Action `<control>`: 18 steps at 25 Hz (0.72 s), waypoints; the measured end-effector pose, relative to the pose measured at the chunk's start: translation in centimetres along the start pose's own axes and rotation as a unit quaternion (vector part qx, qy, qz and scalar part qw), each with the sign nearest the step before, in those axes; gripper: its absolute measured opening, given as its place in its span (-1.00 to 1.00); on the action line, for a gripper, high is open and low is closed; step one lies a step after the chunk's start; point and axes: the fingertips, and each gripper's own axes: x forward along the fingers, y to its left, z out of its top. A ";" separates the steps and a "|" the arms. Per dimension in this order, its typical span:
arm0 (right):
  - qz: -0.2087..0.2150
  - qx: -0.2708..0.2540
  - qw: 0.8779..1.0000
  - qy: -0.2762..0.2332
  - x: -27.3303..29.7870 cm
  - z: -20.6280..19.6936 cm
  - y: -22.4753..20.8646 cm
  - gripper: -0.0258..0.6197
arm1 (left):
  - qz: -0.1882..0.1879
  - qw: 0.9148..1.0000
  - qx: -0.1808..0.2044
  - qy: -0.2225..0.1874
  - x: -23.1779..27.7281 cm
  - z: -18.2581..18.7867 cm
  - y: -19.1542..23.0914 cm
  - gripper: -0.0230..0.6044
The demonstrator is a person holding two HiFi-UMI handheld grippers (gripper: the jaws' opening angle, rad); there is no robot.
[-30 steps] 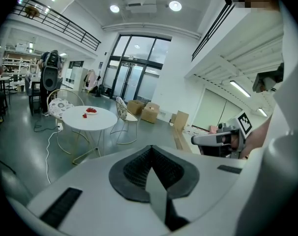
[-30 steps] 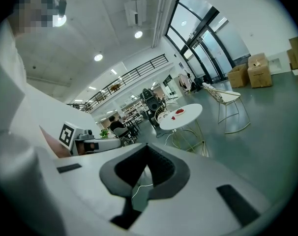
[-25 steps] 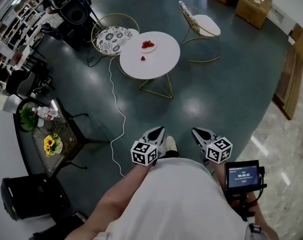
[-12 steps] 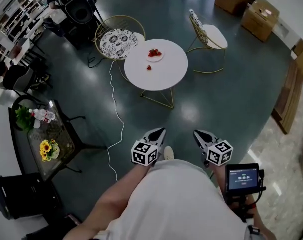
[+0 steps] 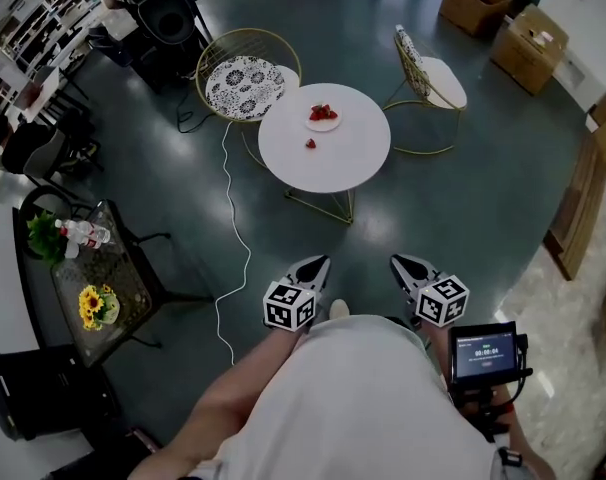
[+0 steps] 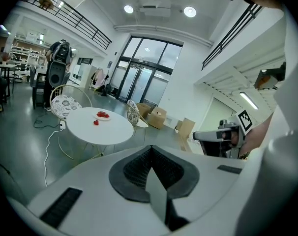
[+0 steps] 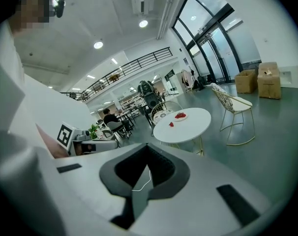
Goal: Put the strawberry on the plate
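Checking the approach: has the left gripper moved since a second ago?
Yes. The left gripper has come nearer the table; the floor gap between them has shrunk.

No print can be read; the digits on the small screen (image 5: pixel 483 353) are too blurred.

The person wears a plain white shirt (image 5: pixel 353 403).

You stood in the open lobby of a large office-like building. It had a tall glass entrance (image 6: pixel 144 77), a railed mezzanine (image 6: pixel 75 16) overhead, recessed ceiling lights (image 6: pixel 190 12) and a polished dark floor (image 5: pixel 453 218). A round white café table (image 5: pixel 338 163) stood with wire chairs (image 5: pixel 241 86), and cardboard boxes (image 5: pixel 528 38) sat by the wall.
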 end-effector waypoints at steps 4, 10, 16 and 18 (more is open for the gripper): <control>0.001 -0.008 1.000 -0.002 2.1 1.3 0.2 -0.90 | 0.001 1.000 -0.001 -0.008 0.0 0.8 1.2 -0.91; 0.002 -0.021 1.000 0.002 4.1 3.5 -0.3 -0.90 | 0.021 0.999 -0.018 -0.017 -0.9 1.1 3.3 -0.91; 0.017 -0.023 0.999 0.023 6.1 3.8 -1.2 -0.90 | 0.047 0.998 -0.033 -0.021 -0.5 1.5 5.6 -0.91; 0.027 -0.020 0.999 0.030 6.8 3.9 -1.6 -0.90 | 0.057 0.997 -0.035 -0.024 -0.1 2.0 6.2 -0.91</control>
